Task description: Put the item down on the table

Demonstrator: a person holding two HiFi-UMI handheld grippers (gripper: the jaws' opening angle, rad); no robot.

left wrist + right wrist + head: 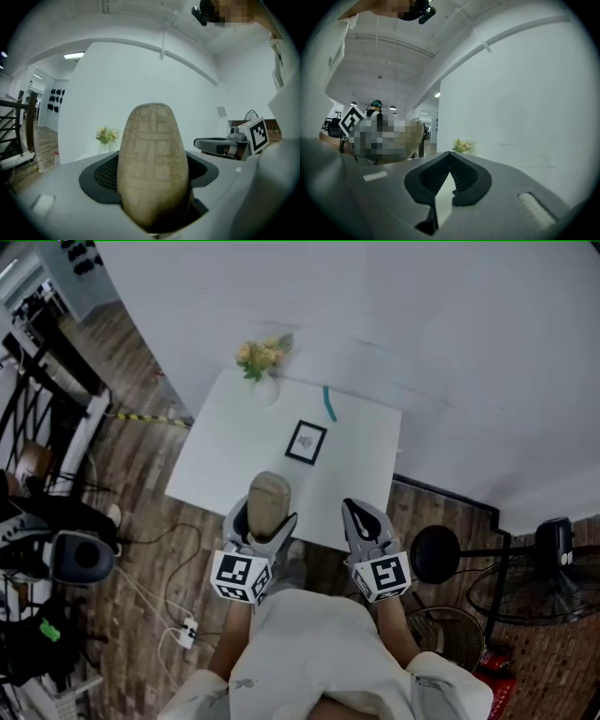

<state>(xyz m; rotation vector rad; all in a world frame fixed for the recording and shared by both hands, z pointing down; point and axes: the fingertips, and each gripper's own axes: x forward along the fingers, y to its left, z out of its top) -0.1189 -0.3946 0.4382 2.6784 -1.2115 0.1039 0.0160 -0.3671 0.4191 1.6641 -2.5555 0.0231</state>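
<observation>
A tan oval item (269,495) with a woven pattern stands upright between the jaws of my left gripper (263,525), which is shut on it. The left gripper view shows the item (152,159) filling the middle, with the dark pads (105,174) pressed to its sides. It hangs over the near edge of the white table (234,460). My right gripper (359,514) is held beside it on the right, shut with nothing in it, its tips meeting (449,164). The right gripper (220,145) also appears in the left gripper view.
The table bears a vase of yellow flowers (262,360), a small black-framed picture (307,442) and a teal strip (329,403). A black round stool (436,554) and a fan (551,554) stand at the right. Cables with a power strip (187,629) and dark equipment (56,554) lie at the left.
</observation>
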